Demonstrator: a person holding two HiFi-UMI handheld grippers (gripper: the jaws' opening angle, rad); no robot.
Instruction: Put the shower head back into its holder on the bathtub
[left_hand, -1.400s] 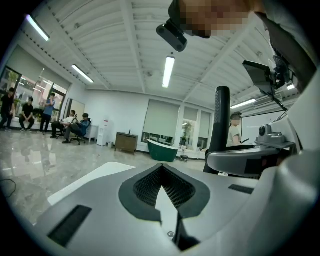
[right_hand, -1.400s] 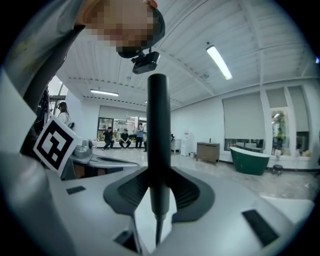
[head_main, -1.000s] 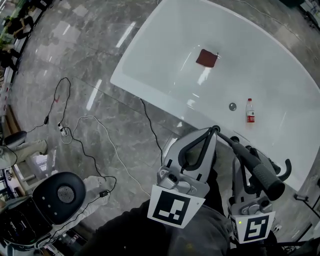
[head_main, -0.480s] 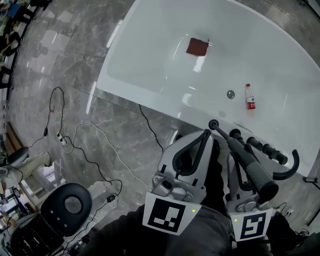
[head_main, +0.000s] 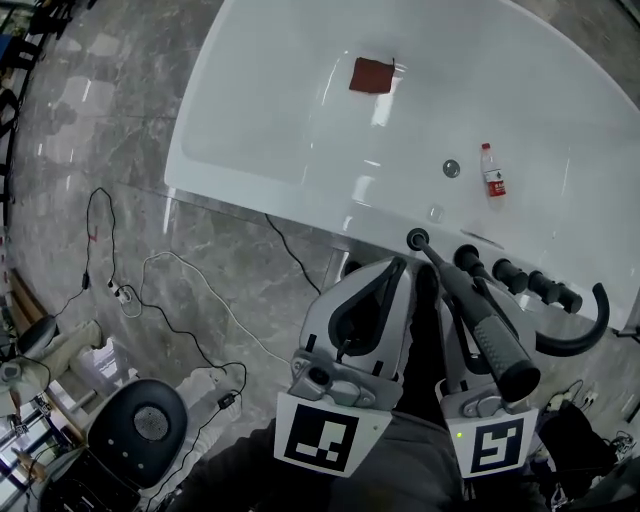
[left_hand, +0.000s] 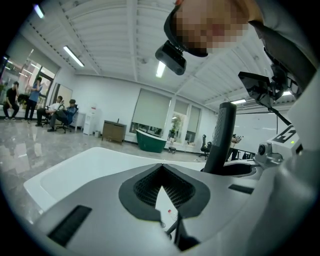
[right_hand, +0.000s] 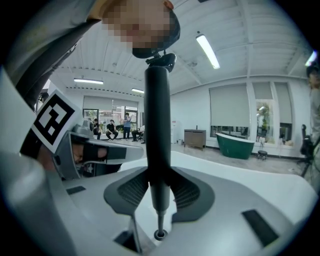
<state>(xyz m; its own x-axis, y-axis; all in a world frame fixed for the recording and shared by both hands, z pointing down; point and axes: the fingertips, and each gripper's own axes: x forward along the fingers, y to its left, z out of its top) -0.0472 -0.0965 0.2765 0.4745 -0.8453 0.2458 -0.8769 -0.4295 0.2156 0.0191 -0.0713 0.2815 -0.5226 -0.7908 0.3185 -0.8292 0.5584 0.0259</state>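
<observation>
My right gripper (right_hand: 159, 172) is clamped on the shower head (right_hand: 157, 115). Its thin end pokes past the tips to the bathtub (head_main: 300, 130) rim, just beside the dark fittings (head_main: 500, 272). My left gripper (left_hand: 161, 167) alongside is closed and empty.

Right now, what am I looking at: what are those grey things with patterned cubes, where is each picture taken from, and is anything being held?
No robot here: a person holds a two-jaw gripper in each hand, and the patterned cubes are part of them. The head view comes from a camera on the person's head, looking down; the other two cameras ride on the grippers and look along their jaws. Below is a white bathtub with a red cloth and a water bottle inside, and dark tap fittings on its rim. The right gripper is clamped on the dark shower head. The left gripper is shut and empty.
</observation>
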